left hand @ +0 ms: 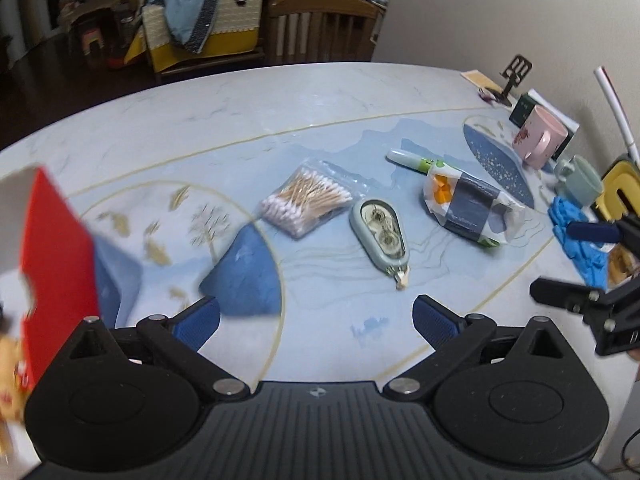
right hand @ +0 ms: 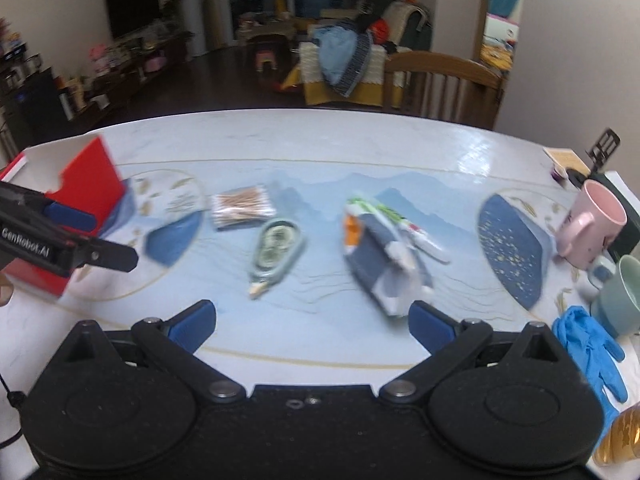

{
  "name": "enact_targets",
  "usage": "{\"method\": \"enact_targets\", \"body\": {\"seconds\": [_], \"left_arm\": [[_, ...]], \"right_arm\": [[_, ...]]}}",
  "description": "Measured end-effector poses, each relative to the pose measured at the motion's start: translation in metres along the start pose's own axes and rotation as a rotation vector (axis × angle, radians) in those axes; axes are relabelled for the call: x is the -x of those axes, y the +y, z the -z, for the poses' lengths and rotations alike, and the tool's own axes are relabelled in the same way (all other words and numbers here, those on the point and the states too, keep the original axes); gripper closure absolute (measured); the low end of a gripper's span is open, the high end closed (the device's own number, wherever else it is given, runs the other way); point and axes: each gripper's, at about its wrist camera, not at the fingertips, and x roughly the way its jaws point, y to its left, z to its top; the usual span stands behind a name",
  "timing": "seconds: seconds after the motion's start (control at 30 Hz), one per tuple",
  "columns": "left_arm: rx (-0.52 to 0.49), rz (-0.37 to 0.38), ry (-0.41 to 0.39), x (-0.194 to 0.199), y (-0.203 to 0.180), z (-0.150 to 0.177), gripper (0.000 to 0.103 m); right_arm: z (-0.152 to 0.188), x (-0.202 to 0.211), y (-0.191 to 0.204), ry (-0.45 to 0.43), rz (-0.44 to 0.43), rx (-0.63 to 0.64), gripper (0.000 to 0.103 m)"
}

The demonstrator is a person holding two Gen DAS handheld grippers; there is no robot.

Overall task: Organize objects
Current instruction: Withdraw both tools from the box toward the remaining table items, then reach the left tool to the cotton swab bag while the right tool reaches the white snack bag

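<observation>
On the table (left hand: 280,92), the red box (left hand: 56,264) stands at the far left. The pack (right hand: 376,248) lies ahead of the right claw (right hand: 312,320), long axis running toward its right finger. The swabs (left hand: 306,202) and tape (left hand: 380,234) lie ahead of the left claw (left hand: 316,320), tape's tip pointing back toward it. Both claws are spread wide and empty.

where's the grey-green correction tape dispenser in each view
Left wrist view: the teardrop-shaped grey-green plastic correction tape dispenser lies right of centre on the table.
Right wrist view: it lies left of centre, blurred.
Shared landmark: the clear bag of cotton swabs lies just beyond it to the left in both.
</observation>
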Motion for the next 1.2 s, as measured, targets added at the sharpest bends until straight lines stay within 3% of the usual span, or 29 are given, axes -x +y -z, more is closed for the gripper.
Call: {"method": "enact_targets", "body": {"seconds": [0.17, 0.4, 0.93, 1.2], "left_arm": [[-0.069, -0.010, 0.041, -0.035, -0.005, -0.026, 0.000], [-0.165, -0.042, 0.081, -0.081, -0.002, -0.055, 0.000], [-0.211, -0.027, 0.128, -0.146, 0.005, -0.084, 0.000], [-0.231, -0.033, 0.092, -0.149, 0.001, -0.084, 0.000]], "right_arm": [[-0.009, -0.026, -0.021, 0.010, 0.053, -0.002, 0.000], [-0.019, -0.056, -0.040, 0.035, 0.062, -0.027, 0.000], [-0.030, -0.104, -0.051, 0.086, 0.067, -0.023, 0.001], [-0.036, -0.117, -0.055, 0.088, 0.052, -0.056, 0.019]]}}
